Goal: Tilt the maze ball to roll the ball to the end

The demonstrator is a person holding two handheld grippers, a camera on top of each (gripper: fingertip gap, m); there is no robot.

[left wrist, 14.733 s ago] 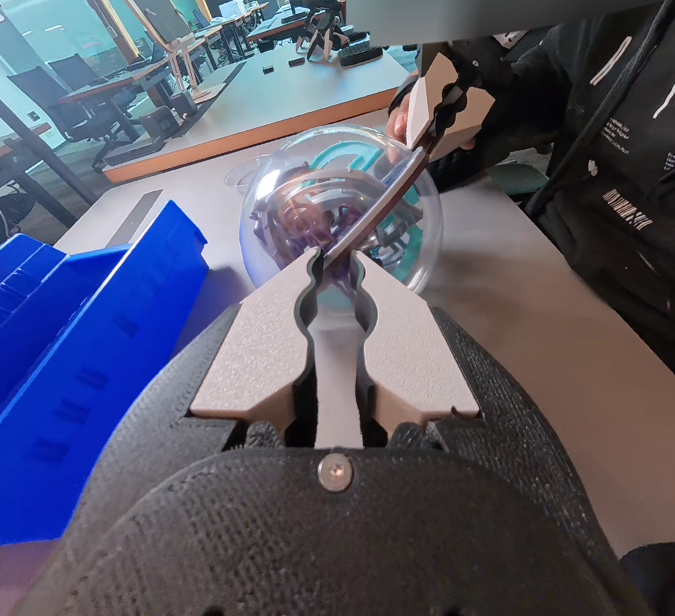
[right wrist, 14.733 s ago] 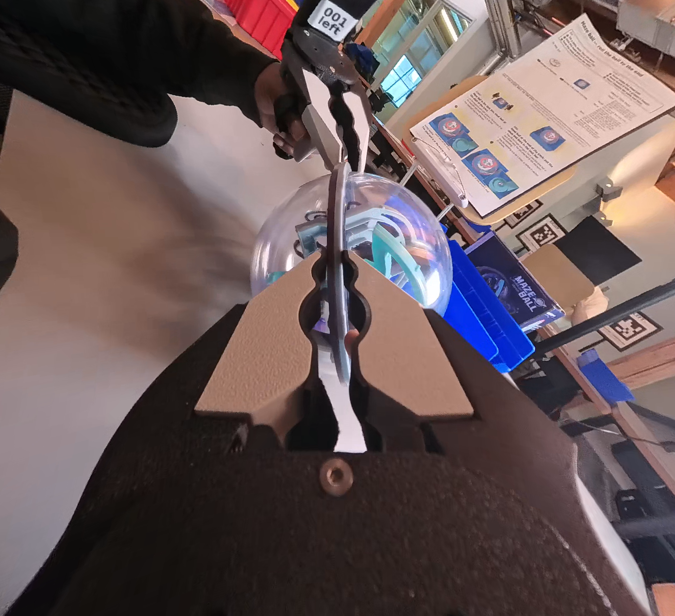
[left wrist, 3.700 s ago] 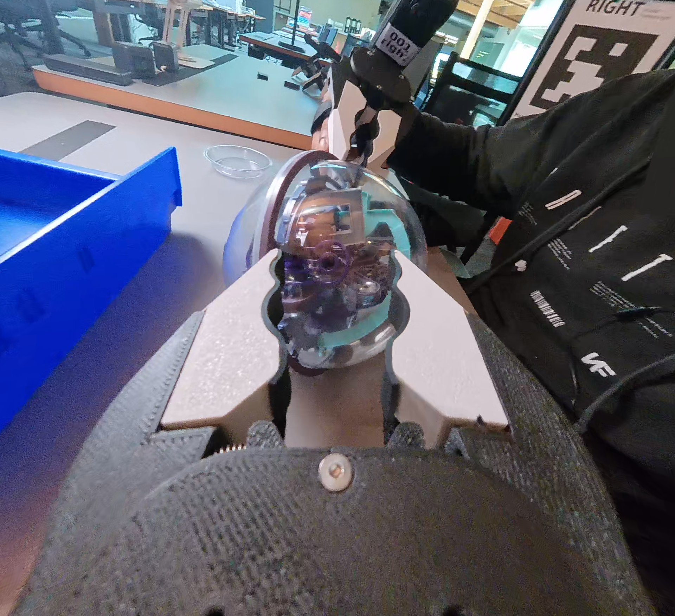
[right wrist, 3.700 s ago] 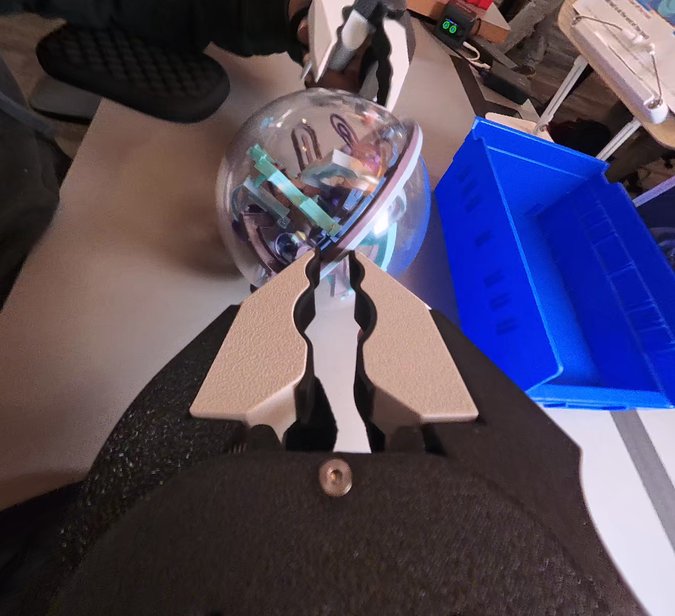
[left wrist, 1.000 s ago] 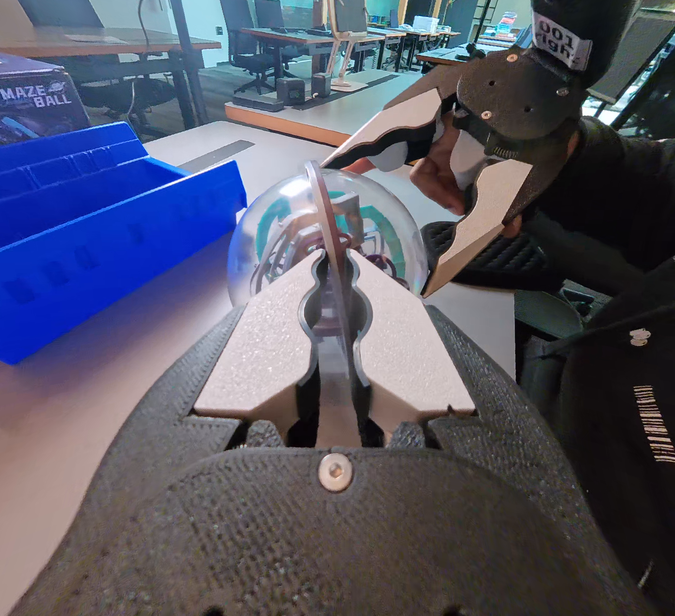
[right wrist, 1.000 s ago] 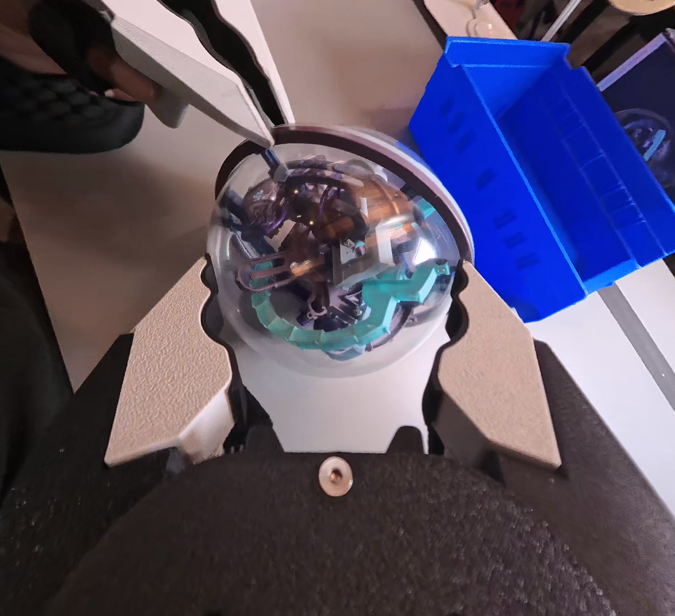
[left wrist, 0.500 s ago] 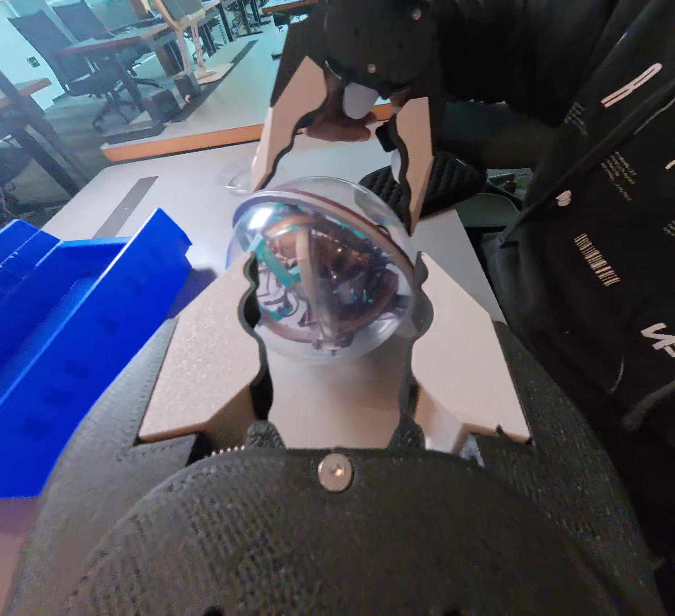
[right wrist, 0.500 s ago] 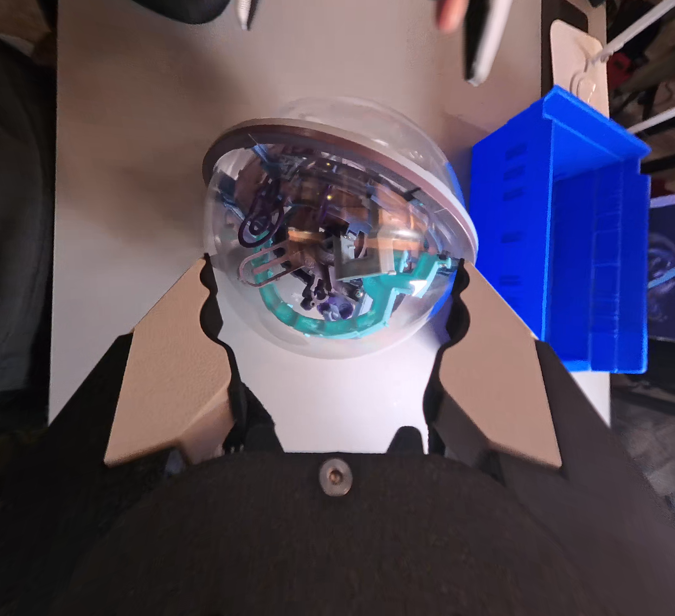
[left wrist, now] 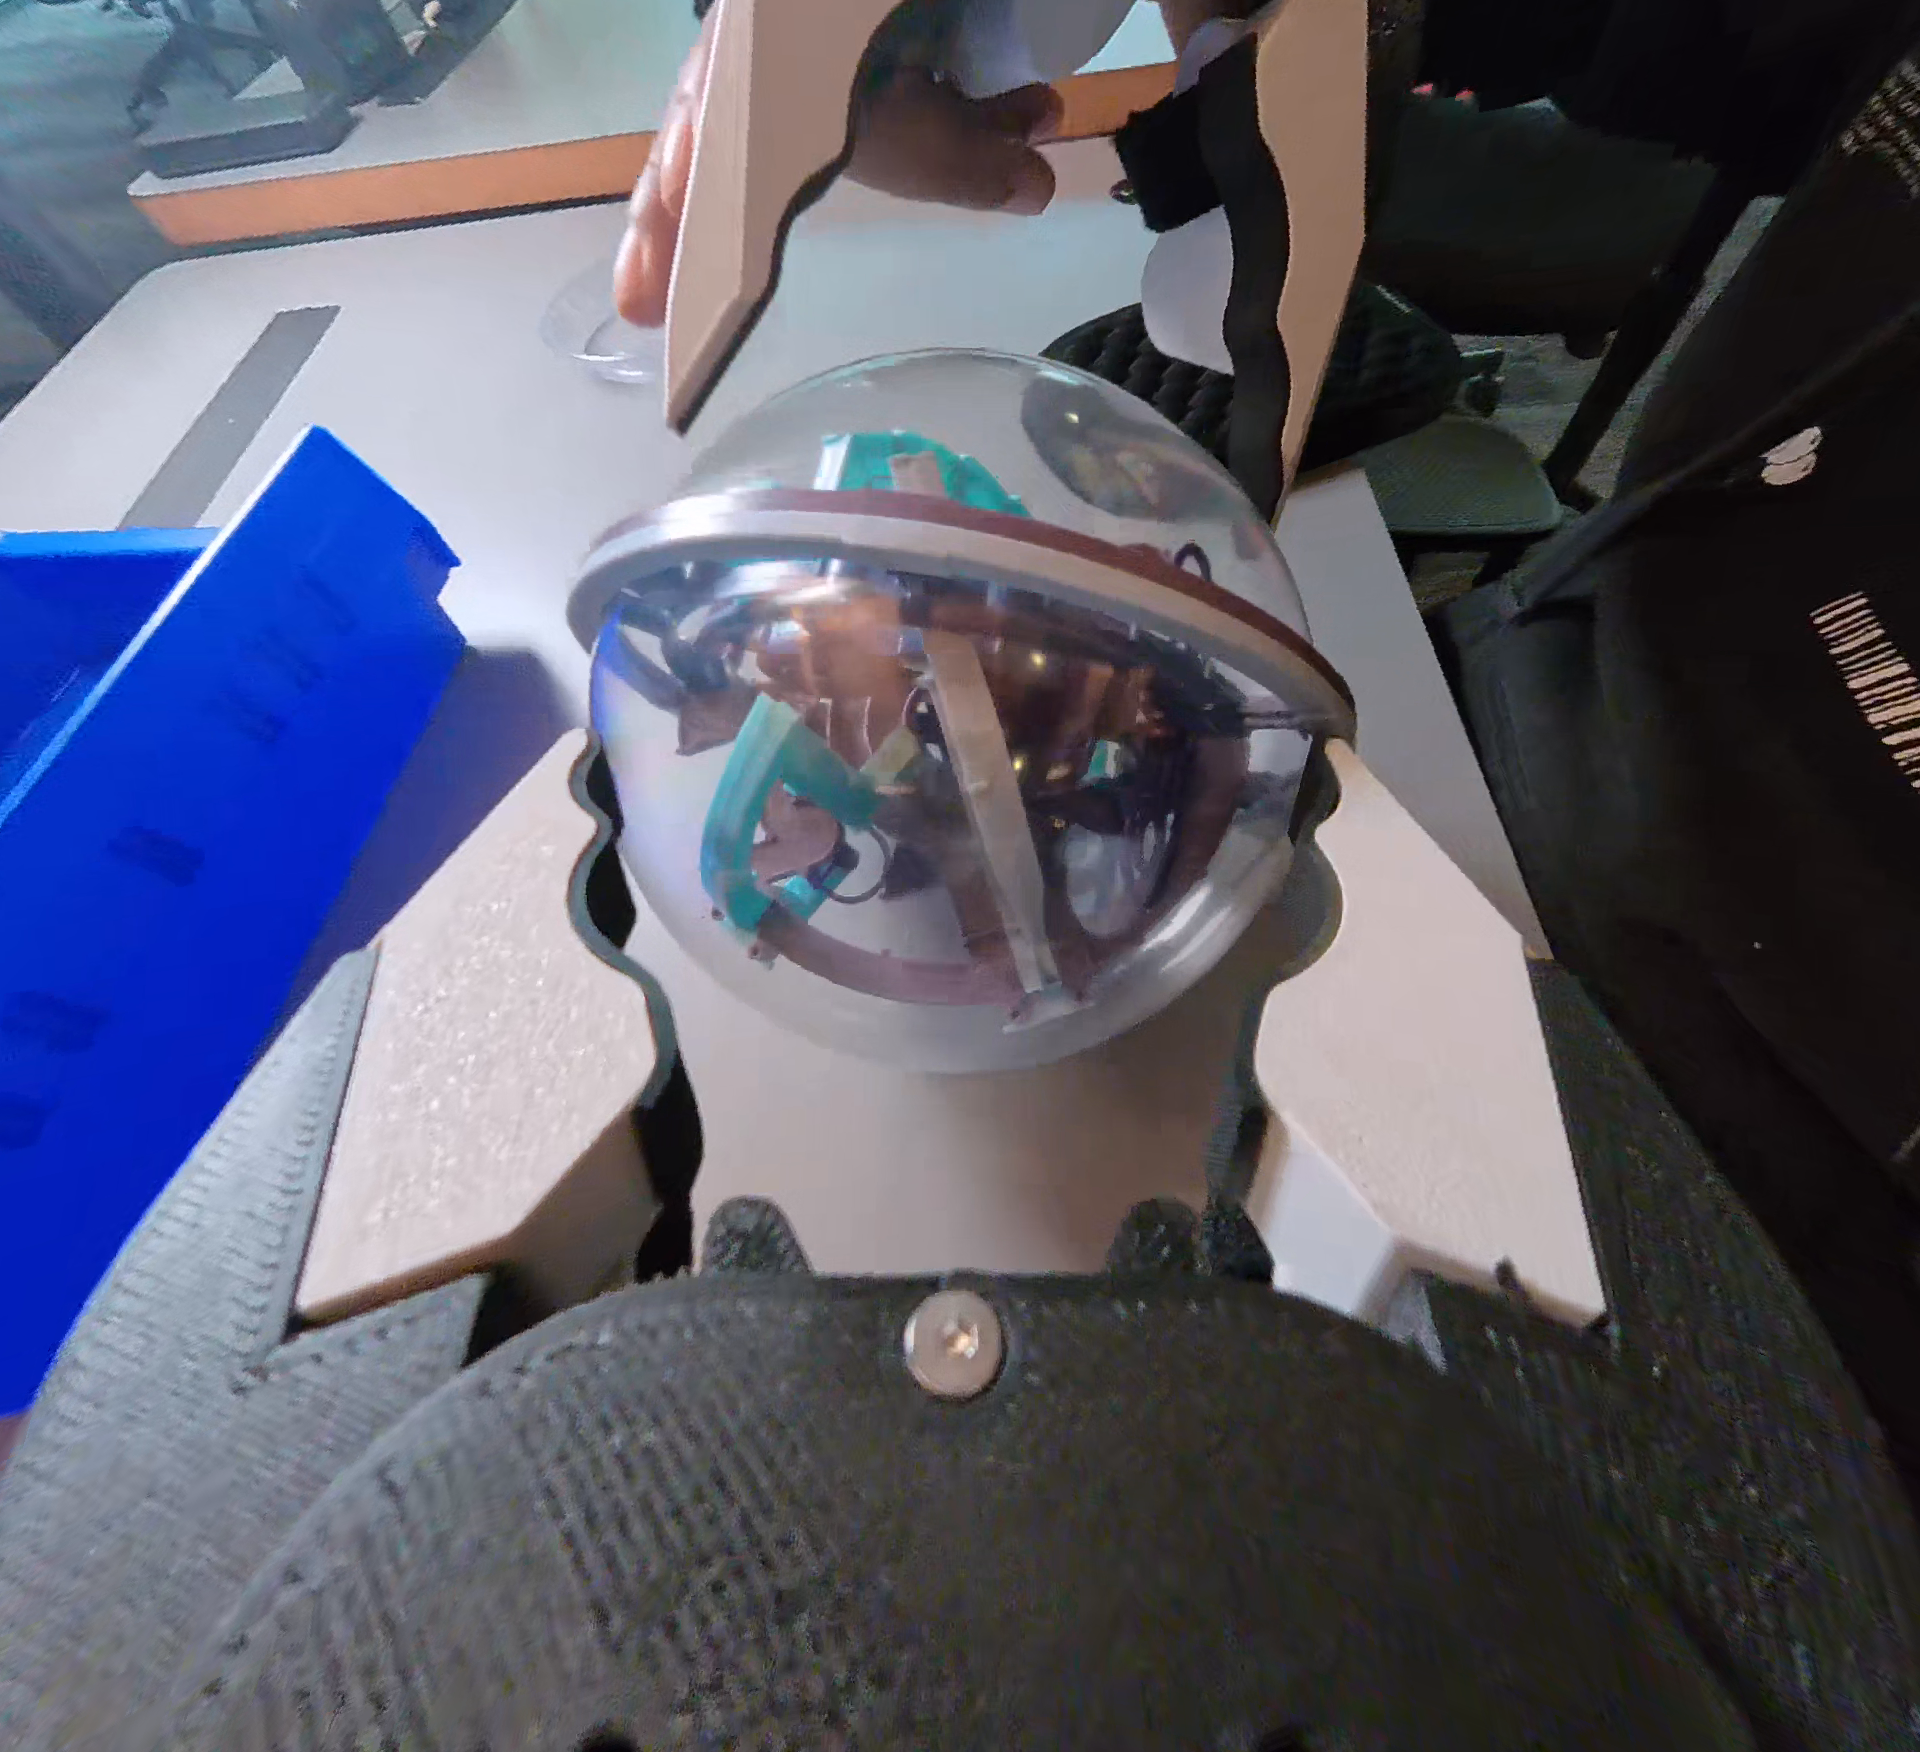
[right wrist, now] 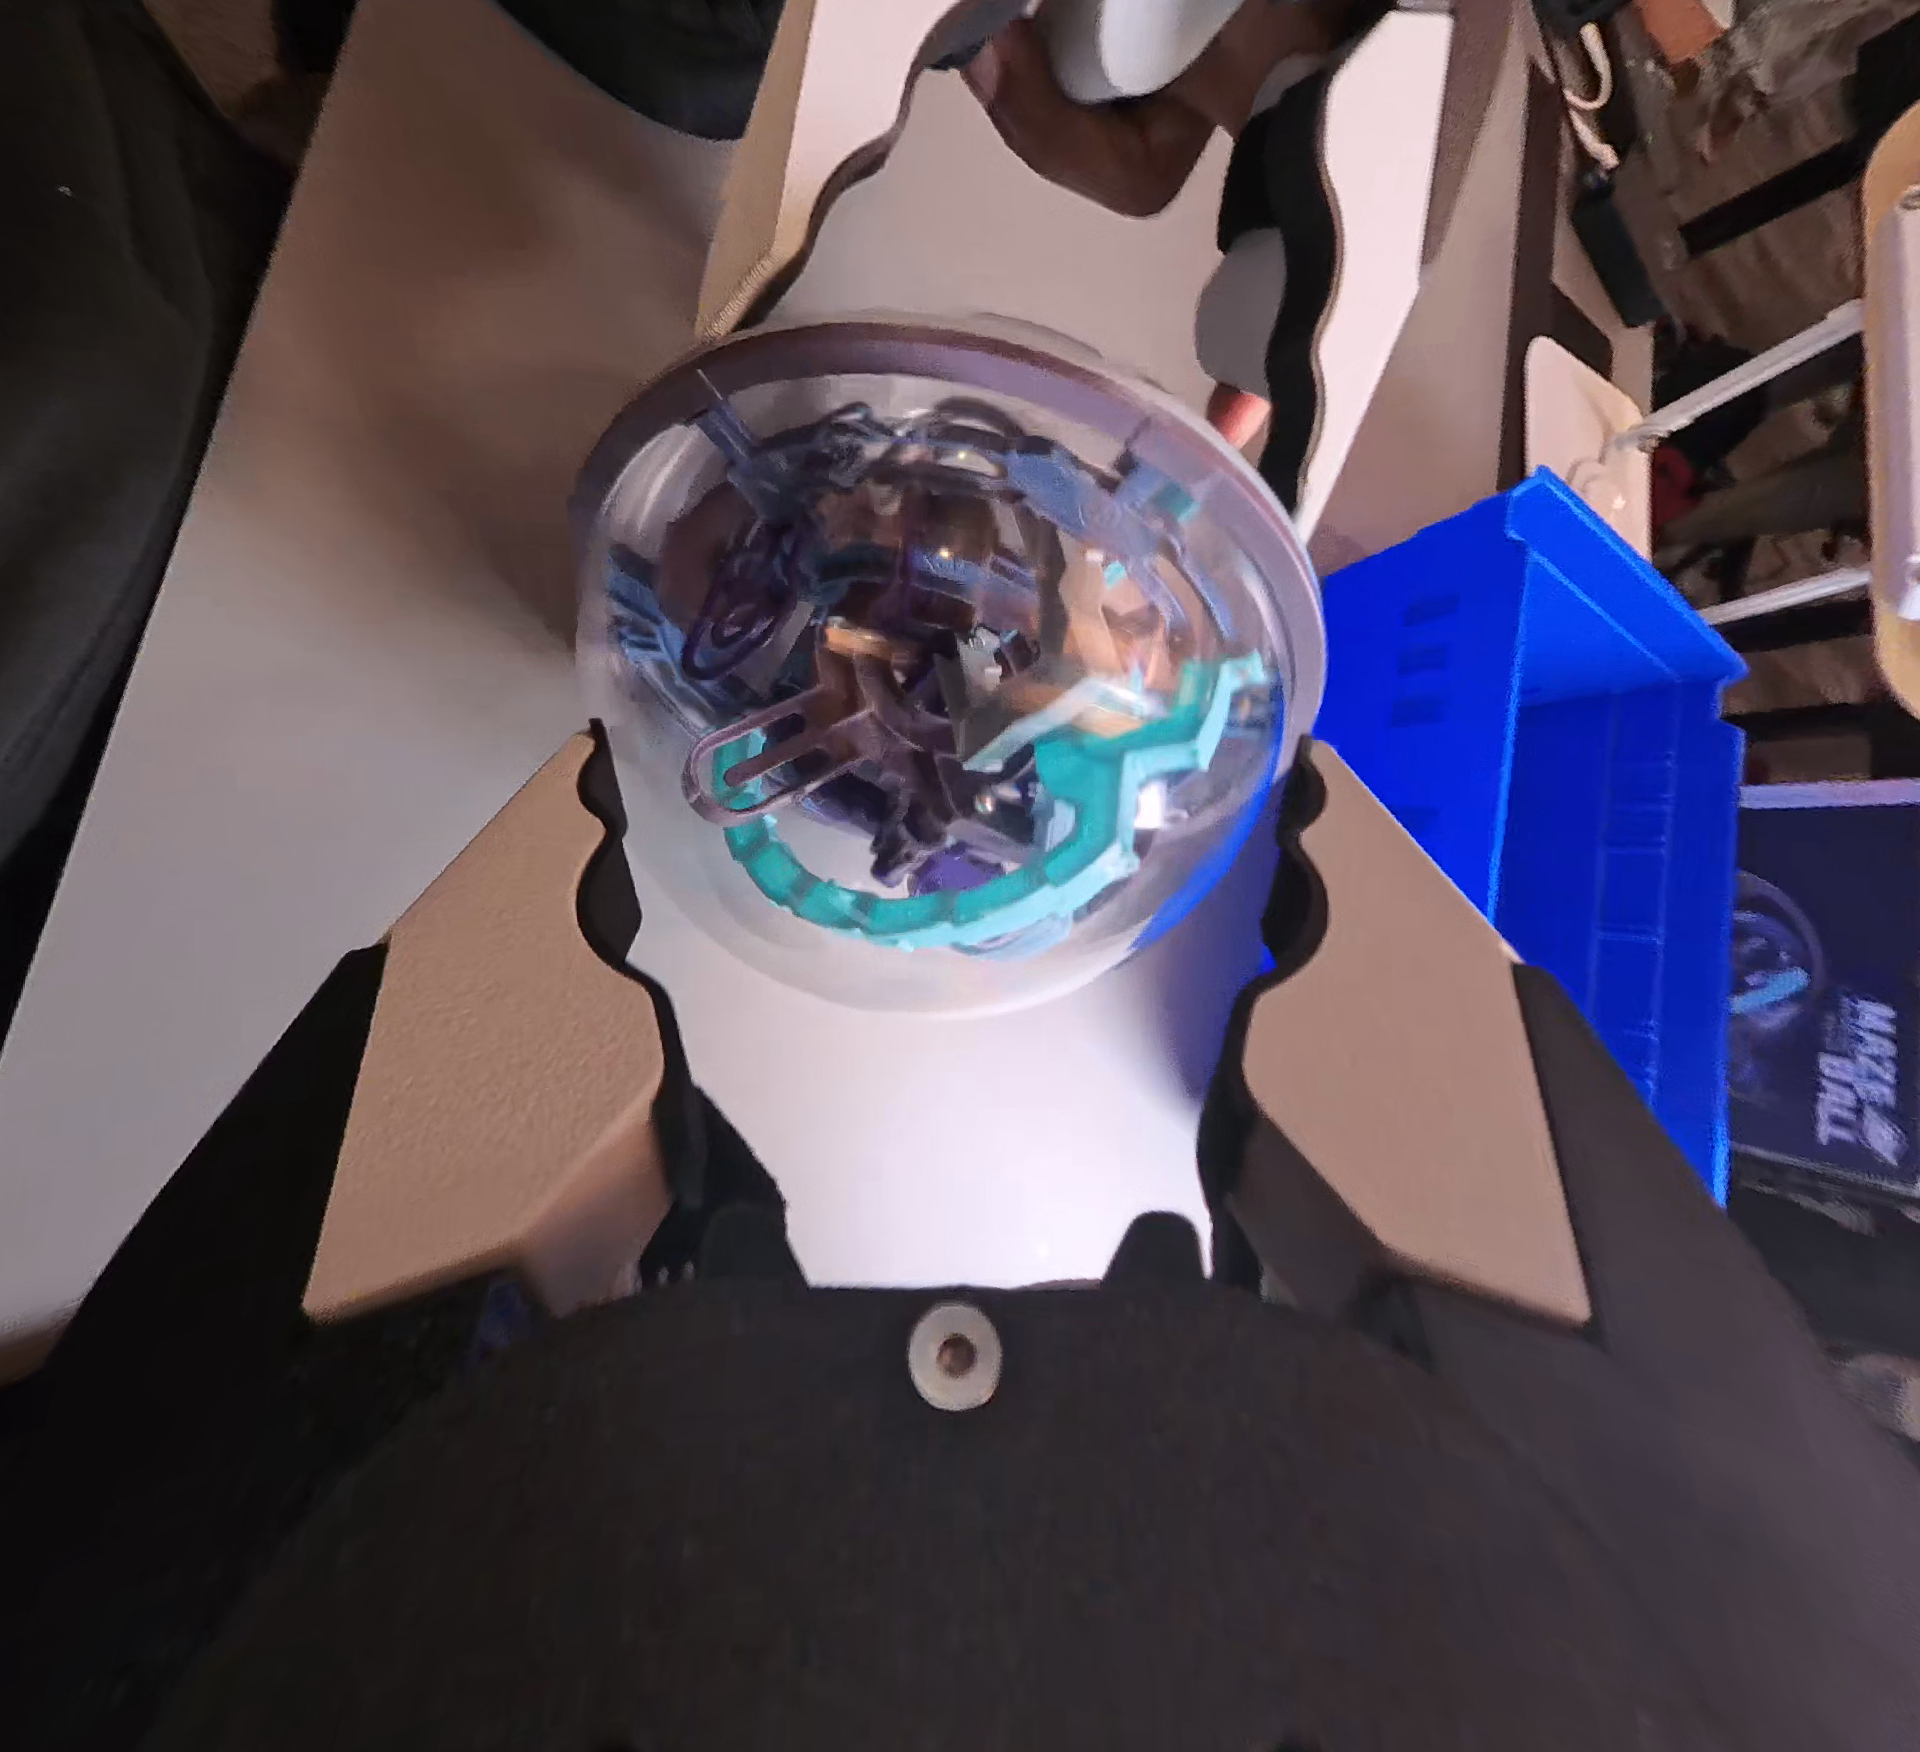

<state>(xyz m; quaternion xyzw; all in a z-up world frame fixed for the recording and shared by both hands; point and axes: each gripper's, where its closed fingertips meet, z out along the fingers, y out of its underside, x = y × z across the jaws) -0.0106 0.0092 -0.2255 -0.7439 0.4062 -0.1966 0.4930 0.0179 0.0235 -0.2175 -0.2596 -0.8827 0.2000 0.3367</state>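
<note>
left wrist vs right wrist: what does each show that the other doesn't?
Left wrist only: a small clear dish on the table behind the right gripper, plus distant desks.

Right wrist only: a dark printed box past the bin, and the left gripper.

Both: the clear plastic maze ball between open fingers, the blue plastic bin, the pale tabletop.

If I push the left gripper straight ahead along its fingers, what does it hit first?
Most likely the maze ball: it sits centred between the left gripper's wide-open fingers. The right gripper lies beyond it.
</note>
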